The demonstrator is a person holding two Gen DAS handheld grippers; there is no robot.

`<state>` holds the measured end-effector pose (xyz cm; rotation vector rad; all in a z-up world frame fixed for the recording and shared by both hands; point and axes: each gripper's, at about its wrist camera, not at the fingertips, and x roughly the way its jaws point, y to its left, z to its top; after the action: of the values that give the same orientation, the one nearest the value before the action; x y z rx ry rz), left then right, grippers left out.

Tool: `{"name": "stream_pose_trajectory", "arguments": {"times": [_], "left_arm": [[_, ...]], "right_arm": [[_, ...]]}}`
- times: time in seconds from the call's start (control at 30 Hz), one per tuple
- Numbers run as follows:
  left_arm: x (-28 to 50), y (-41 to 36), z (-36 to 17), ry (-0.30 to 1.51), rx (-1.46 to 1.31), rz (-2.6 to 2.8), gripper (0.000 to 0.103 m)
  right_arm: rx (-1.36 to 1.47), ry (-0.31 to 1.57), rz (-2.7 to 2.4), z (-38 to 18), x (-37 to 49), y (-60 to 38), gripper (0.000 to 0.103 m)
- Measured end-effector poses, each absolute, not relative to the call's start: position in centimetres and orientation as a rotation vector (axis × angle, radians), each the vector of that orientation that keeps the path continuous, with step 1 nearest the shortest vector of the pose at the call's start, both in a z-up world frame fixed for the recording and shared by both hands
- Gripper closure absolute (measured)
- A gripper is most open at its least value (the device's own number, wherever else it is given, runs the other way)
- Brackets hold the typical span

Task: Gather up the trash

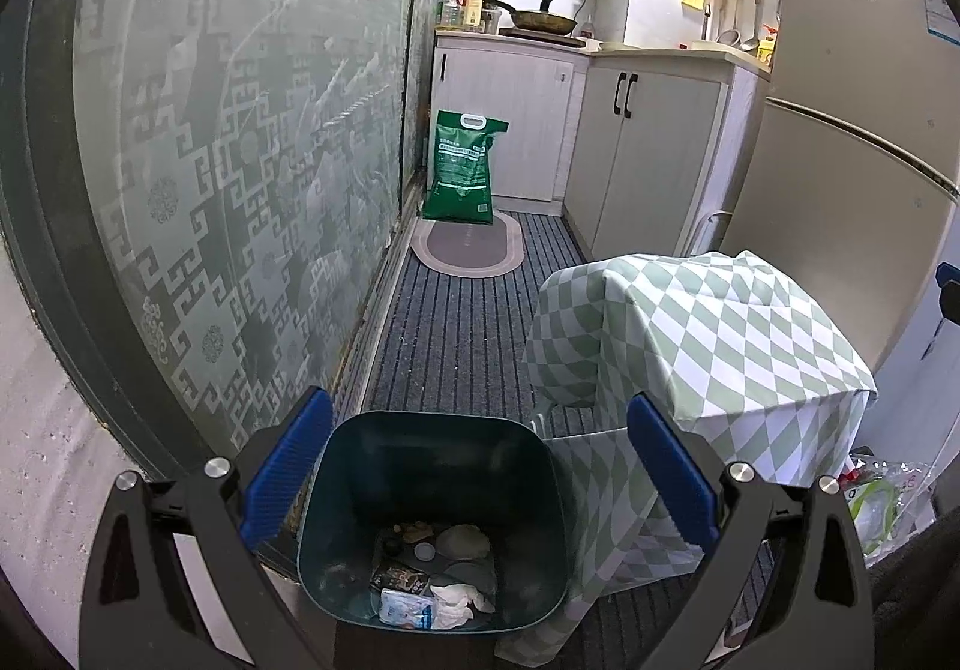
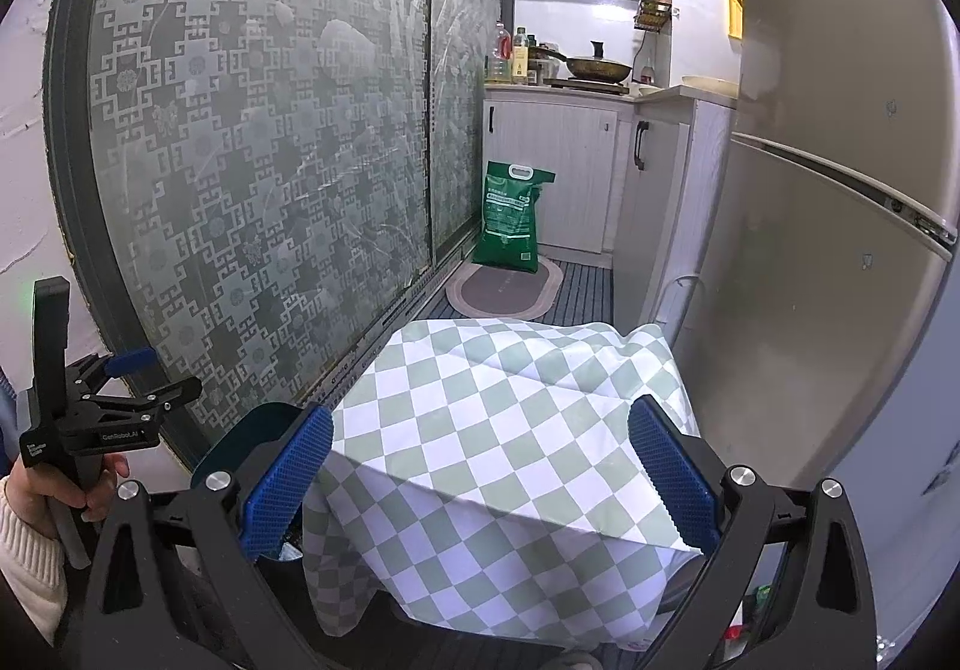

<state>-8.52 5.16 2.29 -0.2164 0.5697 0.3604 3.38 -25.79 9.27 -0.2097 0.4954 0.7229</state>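
Left wrist view: The left gripper (image 1: 480,481) hangs above a dark teal square plastic trash bin (image 1: 433,520) at the lower centre of the frame. Its blue ribbed pads (image 1: 288,472) stand wide apart and grasp nothing. The bin bottom holds the collected trash (image 1: 435,580): a crumpled white tissue, a printed wrapper, a small blue-and-white packet, a bottle cap and pale round scraps. To the right of the bin stands a small table draped in a green-and-white checked cloth (image 1: 720,334). No item lies on the cloth top. At the lower right edge a clear plastic bag (image 1: 882,496) sits on the floor, its contents not legible.

Right wrist view: The right gripper (image 2: 480,481) hovers over the checked cloth (image 2: 510,430) at the lower centre, pads spread wide, holding nothing. The bin rim (image 2: 252,430) shows just left of the left pad. At the lower left a hand (image 2: 48,490) holds the left gripper (image 2: 141,376), seen from the side. A green sack (image 2: 510,220) stands on an oval floor mat (image 2: 504,292) at the frame centre.

Procedure note: All visible trash appears to be in the bin, so the task looks near completion. Before closing out, inspect the striped floor mat around the table and the lower right area. For any remaining piece, approach from above, centre the pads on it, close fully, and release only when directly over the bin opening.
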Motion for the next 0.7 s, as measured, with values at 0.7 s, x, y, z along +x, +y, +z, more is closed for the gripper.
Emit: {"name": "stream_pose_trajectory", "arguments": {"times": [0.7], "left_arm": [[-8.57, 5.31, 2.24, 0.575, -0.239, 0.35, 0.003]], "right_arm": [[-0.214, 0.494, 0.722, 9.3, 3.29, -25.69, 0.003]]}}
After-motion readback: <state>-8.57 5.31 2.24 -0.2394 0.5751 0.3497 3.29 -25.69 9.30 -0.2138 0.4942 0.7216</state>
